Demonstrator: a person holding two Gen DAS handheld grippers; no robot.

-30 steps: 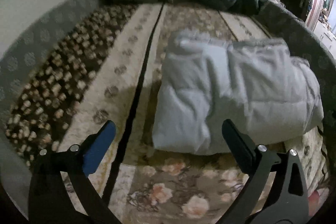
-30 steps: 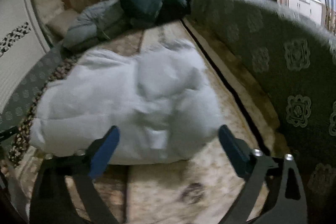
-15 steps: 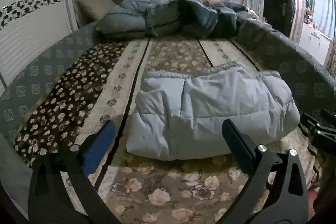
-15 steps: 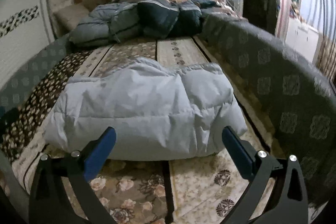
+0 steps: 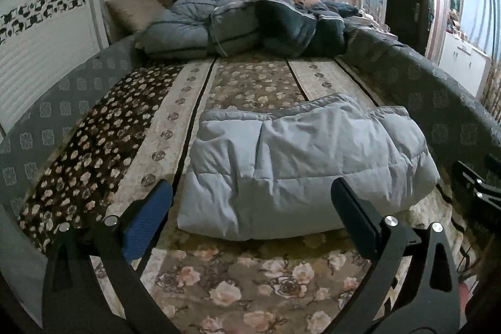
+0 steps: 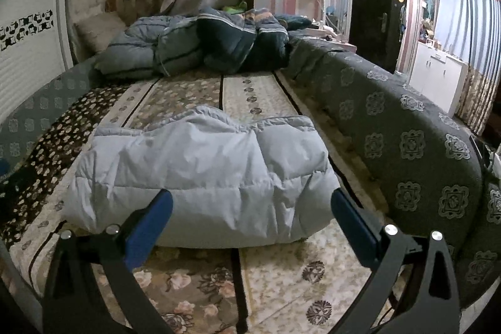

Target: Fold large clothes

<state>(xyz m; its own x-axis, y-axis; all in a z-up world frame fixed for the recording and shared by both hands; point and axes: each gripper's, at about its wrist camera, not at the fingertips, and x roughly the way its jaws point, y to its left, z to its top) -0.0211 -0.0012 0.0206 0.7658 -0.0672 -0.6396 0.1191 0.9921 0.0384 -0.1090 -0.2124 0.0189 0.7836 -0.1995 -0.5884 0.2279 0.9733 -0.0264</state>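
1. Fingers of the left gripper [image 5: 250, 205] stand wide apart and hold nothing; the fingers of the right gripper [image 6: 250, 205] are spread just as wide and also empty.
2. A pale blue padded coat [image 5: 300, 165], already folded into a thick bundle, lies on the floral bedspread [image 5: 250, 287] near the foot of the bed, well apart from the heap of dark quilts [image 5: 250, 24] at the far end.
3. In both wrist views the coat sits straight ahead of the fingers and a little beyond their tips, with no contact. Its long axis runs left to right, across the line of the fingers.
4. From the left wrist view the bundle lies ahead and slightly to the right; from the right wrist view [image 6: 200, 174] it is centred, so the right gripper looks marginally better placed. Neither is clearly nearer.
5. Compared with a second ago, both cameras have drawn back and lifted: the coat looks smaller and farther off, and more of the room shows. The bundle itself appears unchanged in shape.
6. Judged from this, the fold looks finished and both grippers are backing away.
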